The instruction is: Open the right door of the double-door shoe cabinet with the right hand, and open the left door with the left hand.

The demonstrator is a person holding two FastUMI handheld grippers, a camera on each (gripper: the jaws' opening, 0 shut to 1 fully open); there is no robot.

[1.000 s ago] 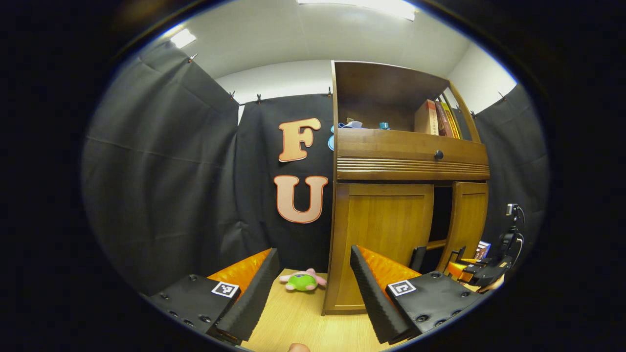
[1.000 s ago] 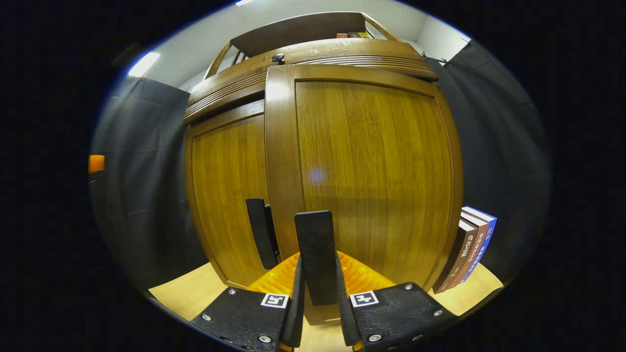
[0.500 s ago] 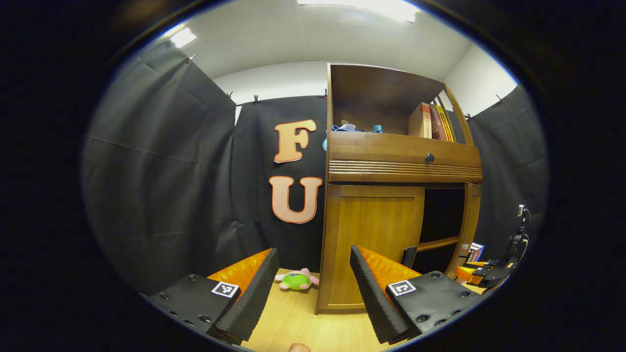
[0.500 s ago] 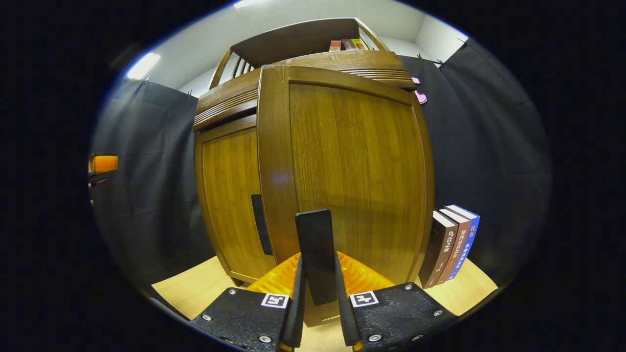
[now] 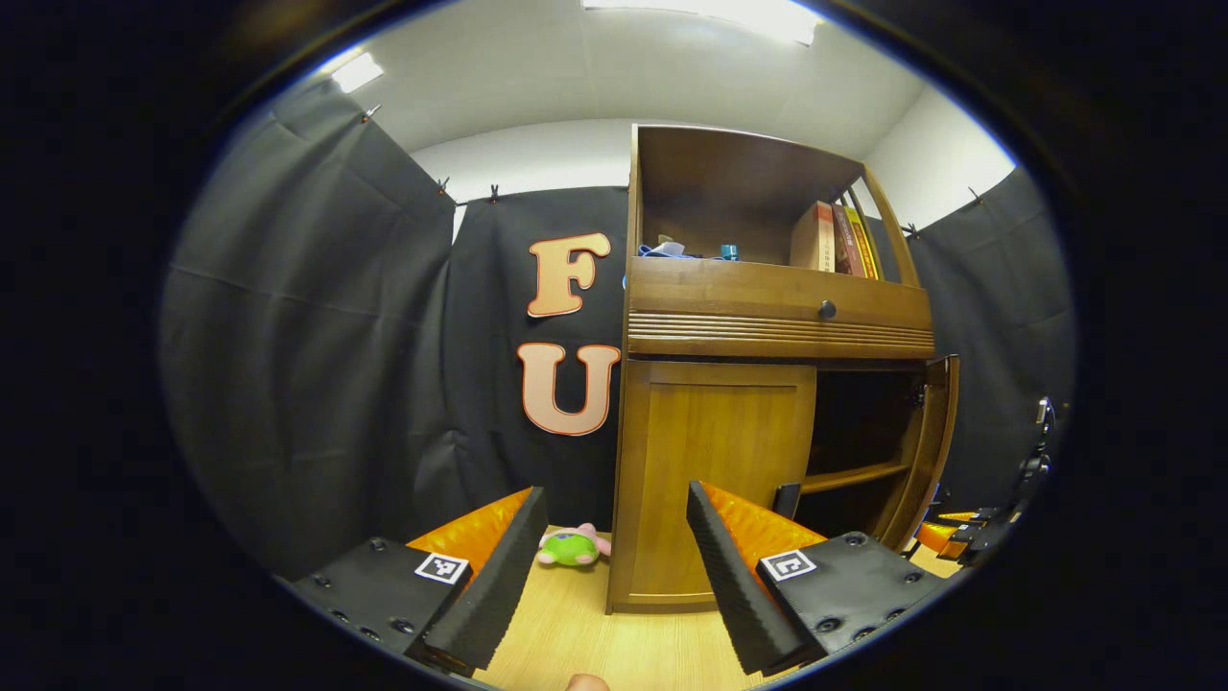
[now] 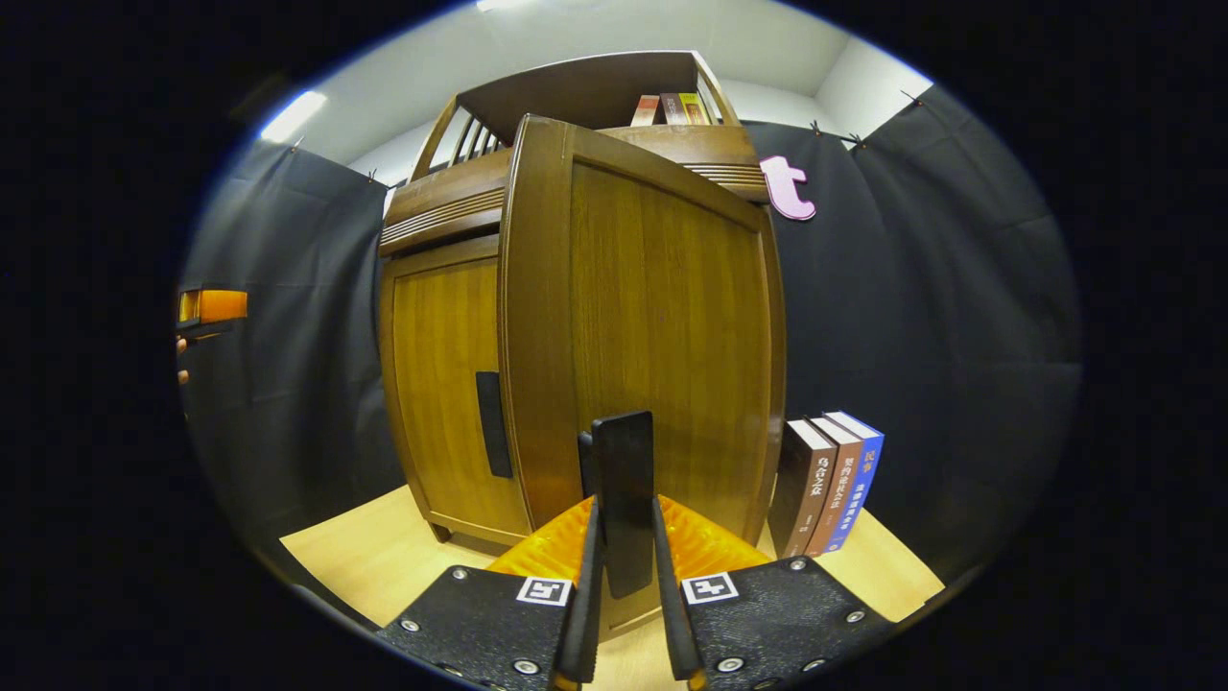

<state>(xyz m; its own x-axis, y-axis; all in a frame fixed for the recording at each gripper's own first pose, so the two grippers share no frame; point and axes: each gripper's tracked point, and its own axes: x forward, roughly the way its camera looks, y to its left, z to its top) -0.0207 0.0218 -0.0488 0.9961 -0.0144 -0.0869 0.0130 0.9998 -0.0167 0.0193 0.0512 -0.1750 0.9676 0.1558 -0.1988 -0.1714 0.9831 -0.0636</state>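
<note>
Far left on the counter (image 5: 576, 633), a small plush toy (image 5: 568, 548) beside the cabinet (image 5: 767, 317). Left gripper (image 5: 609, 576) held back from it, fingers spread wide, empty. Left door (image 5: 715, 480) shut, its dark handle (image 6: 489, 424) at the inner edge, the likely place to pinch. Right door (image 6: 662, 326) swung well out, its handle (image 6: 624, 499) clamped between the right gripper (image 6: 622, 585) fingers. Books (image 6: 830, 480) standing at far right. Doors probably stiff, light on hinges, lacquer slick; best pulled along the hinge arc.

left gripper view faces the shoe cabinet (image 5: 767, 384) from afar; right gripper view close.
</note>
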